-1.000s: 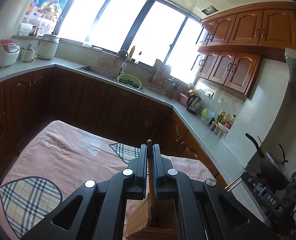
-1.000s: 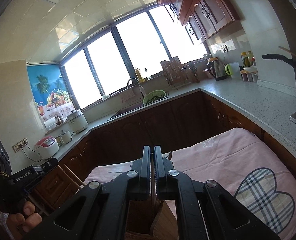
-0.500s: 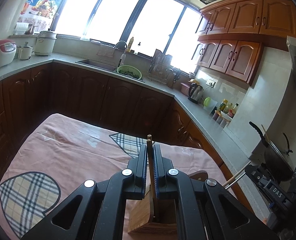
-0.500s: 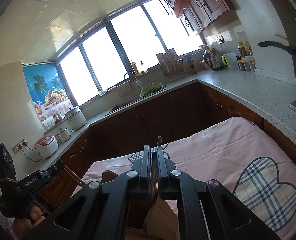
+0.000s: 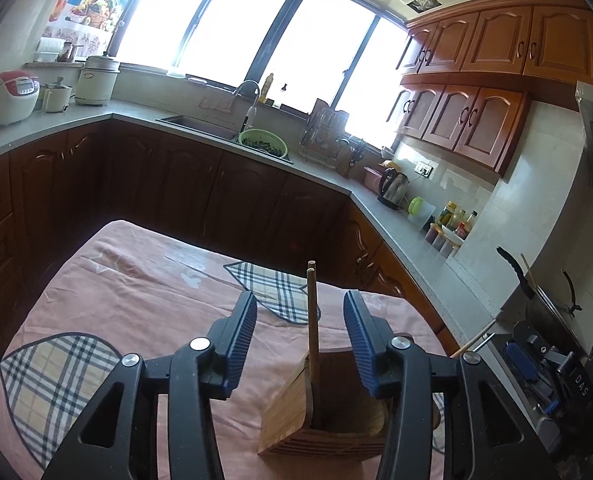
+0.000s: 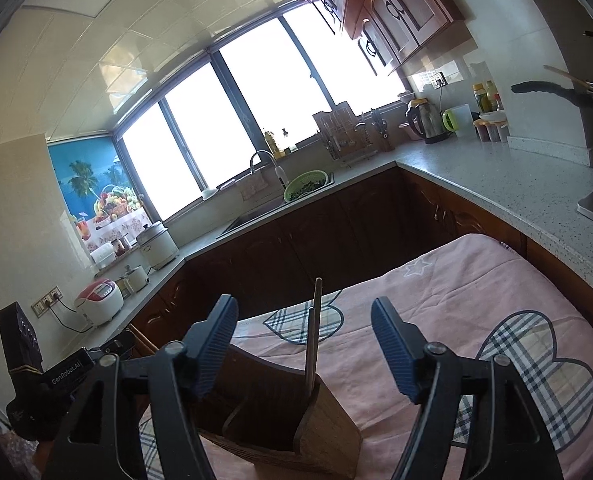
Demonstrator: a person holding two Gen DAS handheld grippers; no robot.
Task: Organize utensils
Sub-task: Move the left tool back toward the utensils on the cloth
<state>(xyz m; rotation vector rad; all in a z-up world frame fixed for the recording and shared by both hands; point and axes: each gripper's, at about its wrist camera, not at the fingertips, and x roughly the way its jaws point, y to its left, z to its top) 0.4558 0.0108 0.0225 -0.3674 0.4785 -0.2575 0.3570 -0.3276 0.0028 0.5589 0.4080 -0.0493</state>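
A wooden utensil holder (image 5: 328,420) stands on the pink cloth-covered table (image 5: 136,288). It also shows in the right wrist view (image 6: 288,432). Wooden chopsticks (image 5: 312,320) stand upright in it, free of both grippers; they also show in the right wrist view (image 6: 312,336). My left gripper (image 5: 300,336) is open, its jaws on either side of the chopsticks. My right gripper (image 6: 304,344) is open in the same way, above the holder. The other gripper's body shows at each view's edge (image 6: 36,376).
Dark wooden cabinets under a grey counter (image 5: 336,184) wrap around the table on the far and right sides. On the counter are a sink with a green colander (image 5: 262,142), a kettle (image 5: 392,188), rice cookers (image 5: 12,96) and a black pan (image 5: 536,304).
Both grippers have opened and let go of the chopsticks, which now stand in the wooden holder. Both views have shifted a little.
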